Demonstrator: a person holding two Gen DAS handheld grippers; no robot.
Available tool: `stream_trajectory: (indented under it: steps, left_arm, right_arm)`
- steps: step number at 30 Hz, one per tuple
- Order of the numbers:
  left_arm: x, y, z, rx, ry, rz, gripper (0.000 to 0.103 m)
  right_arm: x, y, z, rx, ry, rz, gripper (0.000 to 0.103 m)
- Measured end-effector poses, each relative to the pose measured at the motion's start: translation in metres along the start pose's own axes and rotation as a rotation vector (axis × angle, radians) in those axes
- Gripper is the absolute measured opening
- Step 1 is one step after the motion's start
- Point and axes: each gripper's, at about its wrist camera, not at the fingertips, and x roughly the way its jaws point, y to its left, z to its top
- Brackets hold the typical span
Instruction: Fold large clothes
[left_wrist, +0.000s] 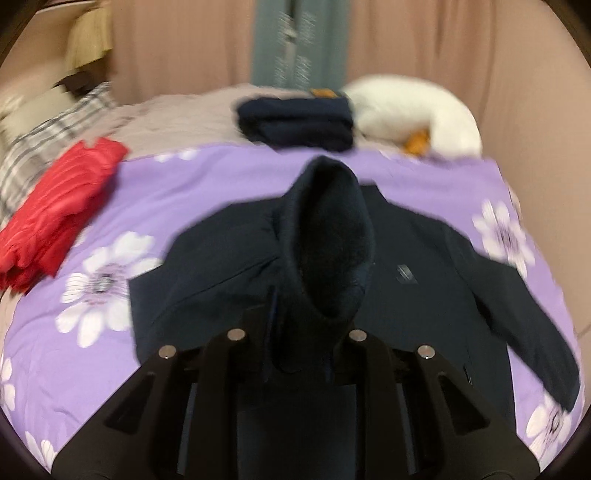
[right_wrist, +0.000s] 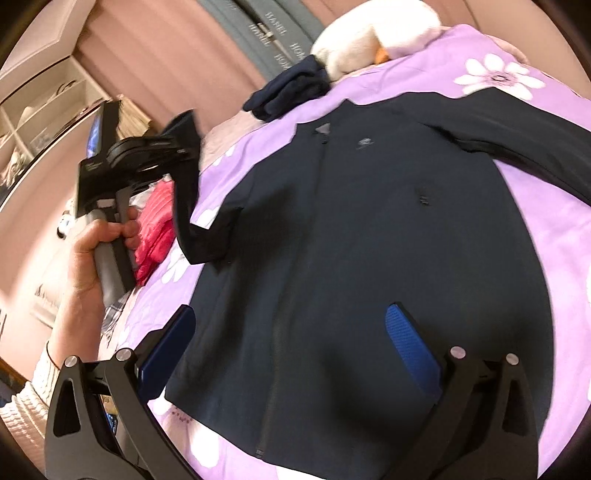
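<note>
Two grippers are in play over a navy jacket lying front-up on the bed, on the purple flowered cover, body spread flat and one sleeve stretched out to the side. Left gripper is clamped on the other sleeve, lifted clear of the bed; cuff end hangs forward past the fingers, and in the right wrist view the cloth drapes from it down to the shoulder. Right gripper hangs over the lower body of the jacket with jaws spread wide, blue pads showing, nothing between them. Step in hand looks like the sleeve fold-in. To do it well, I'd carry the sleeve across the chest and lay it flat along the zipper line, not bunched, keeping the shoulder seam as the crease. Letting go low, close to the cloth, should stop the cuff flopping back. Right gripper would be best used pinning the body near the hem or side so the whole jacket does not drag with the pull. Risk: the left view is smeared, so the sleeve may swing; slower is safer. Grip sits well up the sleeve, so the loose cuff could fold under itself on landing. Folded navy garment and red garment sit further off on the bed, with a white plush near the far edge, clear of the fold path.
</note>
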Motion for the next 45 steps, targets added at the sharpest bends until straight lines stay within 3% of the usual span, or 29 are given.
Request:
stream_trajectory:
  steps: [1,3,4,5,10,13,16,19,24,26,31,37,38,40,41,42,44,45]
  left_arm:
    - [0.013,-0.014,-0.004,0.018,0.032,-0.007,0.025]
    - [0.031,-0.026,-0.01,0.015,0.083,-0.032,0.046]
    - [0.037,-0.03,-0.017,0.005,0.11,-0.051,0.076]
    - [0.043,-0.031,-0.022,-0.015,0.13,-0.064,0.093]
    - [0.038,-0.018,-0.033,-0.058,0.133,-0.136,0.094]
    - [0.013,0.015,-0.041,-0.124,0.085,-0.194,0.099]
    - [-0.012,0.069,-0.056,-0.215,0.028,-0.196,0.101]
    - [-0.027,0.143,-0.084,-0.363,0.01,-0.137,0.101]
    - [-0.033,0.225,-0.137,-0.567,0.056,-0.103,0.101]
    - [-0.031,0.243,-0.16,-0.63,0.077,-0.118,0.101]
    - [-0.024,0.265,-0.198,-0.778,0.111,-0.248,0.101]
    - [-0.012,0.26,-0.202,-0.795,0.137,-0.295,0.101]
    - [-0.01,0.257,-0.2,-0.787,0.141,-0.304,0.101]
    - [-0.005,0.25,-0.198,-0.774,0.146,-0.314,0.101]
    - [-0.004,0.248,-0.197,-0.768,0.148,-0.321,0.101]
    - [-0.001,0.246,-0.195,-0.766,0.151,-0.33,0.101]
    - [0.006,0.241,-0.191,-0.768,0.161,-0.355,0.101]
    - [0.009,0.239,-0.188,-0.768,0.163,-0.364,0.101]
  right_arm:
    - [-0.002,-0.002,0.0,0.004,0.0,-0.007,0.102]
    - [-0.005,-0.006,-0.001,0.011,-0.001,-0.02,0.102]
    - [-0.008,-0.009,-0.002,0.017,-0.002,-0.028,0.102]
    - [-0.009,-0.012,-0.002,0.023,-0.002,-0.034,0.102]
    - [-0.011,-0.016,-0.003,0.039,0.007,-0.055,0.102]
    - [-0.004,-0.015,-0.002,0.045,0.023,-0.056,0.102]
    - [0.008,-0.009,0.001,0.037,0.058,-0.055,0.102]
    - [0.027,0.002,0.005,0.002,0.102,-0.054,0.102]
    - [0.068,0.014,0.014,-0.008,0.172,0.001,0.102]
    - [0.092,0.017,0.022,0.0,0.188,0.021,0.102]
    - [0.141,0.008,0.05,0.105,0.168,0.029,0.102]
    - [0.19,-0.011,0.086,0.177,0.103,-0.116,0.101]
    - [0.195,-0.013,0.09,0.187,0.093,-0.128,0.097]
    - [0.202,-0.014,0.097,0.183,0.074,-0.154,0.073]
    - [0.207,-0.016,0.1,0.184,0.086,-0.16,0.046]
    - [0.212,-0.019,0.102,0.191,0.107,-0.173,0.03]
    - [0.214,-0.019,0.105,0.165,0.104,-0.184,0.008]
    - [0.211,-0.017,0.109,0.135,0.095,-0.174,0.006]
